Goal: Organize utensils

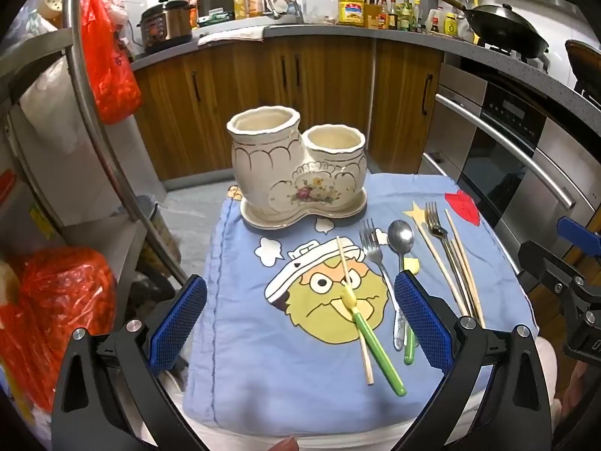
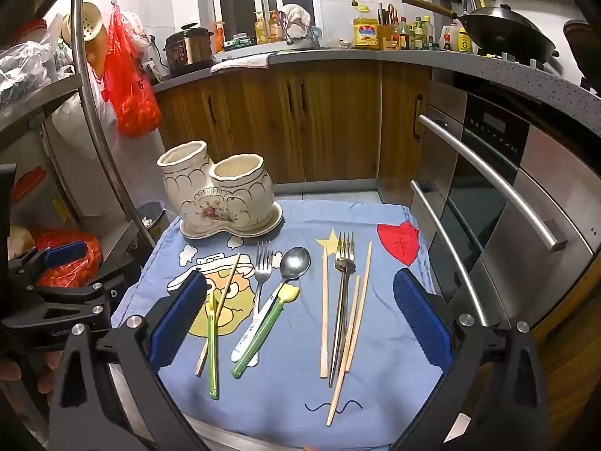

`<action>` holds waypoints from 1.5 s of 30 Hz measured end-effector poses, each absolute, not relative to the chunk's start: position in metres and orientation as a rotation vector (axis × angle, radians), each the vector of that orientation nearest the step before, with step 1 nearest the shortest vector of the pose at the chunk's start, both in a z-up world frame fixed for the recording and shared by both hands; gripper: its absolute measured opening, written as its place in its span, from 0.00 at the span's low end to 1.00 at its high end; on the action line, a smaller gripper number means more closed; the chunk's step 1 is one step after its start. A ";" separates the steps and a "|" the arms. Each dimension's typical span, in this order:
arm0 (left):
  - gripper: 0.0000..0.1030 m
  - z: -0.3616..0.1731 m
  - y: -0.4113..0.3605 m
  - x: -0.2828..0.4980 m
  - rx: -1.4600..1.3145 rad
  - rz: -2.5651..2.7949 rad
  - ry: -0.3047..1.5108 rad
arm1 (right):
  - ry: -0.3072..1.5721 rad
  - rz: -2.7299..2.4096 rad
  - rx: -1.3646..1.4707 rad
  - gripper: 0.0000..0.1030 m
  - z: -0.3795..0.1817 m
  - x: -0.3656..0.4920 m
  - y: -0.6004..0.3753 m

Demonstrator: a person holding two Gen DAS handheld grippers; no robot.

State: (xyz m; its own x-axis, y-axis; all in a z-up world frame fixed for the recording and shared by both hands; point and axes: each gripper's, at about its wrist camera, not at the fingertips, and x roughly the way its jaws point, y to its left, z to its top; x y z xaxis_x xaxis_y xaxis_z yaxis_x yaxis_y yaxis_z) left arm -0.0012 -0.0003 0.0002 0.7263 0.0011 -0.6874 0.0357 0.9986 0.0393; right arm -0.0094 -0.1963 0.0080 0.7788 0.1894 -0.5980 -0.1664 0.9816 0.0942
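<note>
Utensils lie loose on the blue cloth point(image 2: 375, 376) before the ceramic holder point(image 2: 221, 195). The left gripper point(image 1: 300, 315), fingers spread, hides a spoon point(image 1: 401, 236) handle; the right gripper point(image 2: 300, 312), likewise spread, shows every chopstick point(image 2: 323, 312) whole.

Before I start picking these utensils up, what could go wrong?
The chopstick lies crossed with the green-handled utensil, so grabbing one may drag the other. The dark fork lies tangled among three chopsticks, risking a double pick. Everything rests on a soft blue cloth, which could bunch between the fingers. The ceramic holder might tip if knocked.
</note>
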 end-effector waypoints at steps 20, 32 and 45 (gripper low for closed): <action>0.97 -0.003 0.000 0.001 0.052 -0.026 0.765 | 0.649 0.193 0.037 0.95 0.007 -0.009 -0.196; 0.97 -0.003 0.001 0.004 0.049 -0.026 0.768 | 0.649 0.192 0.037 0.95 0.008 -0.009 -0.196; 0.97 -0.002 0.001 0.004 0.052 -0.024 0.766 | 0.647 0.192 0.037 0.95 0.010 -0.009 -0.197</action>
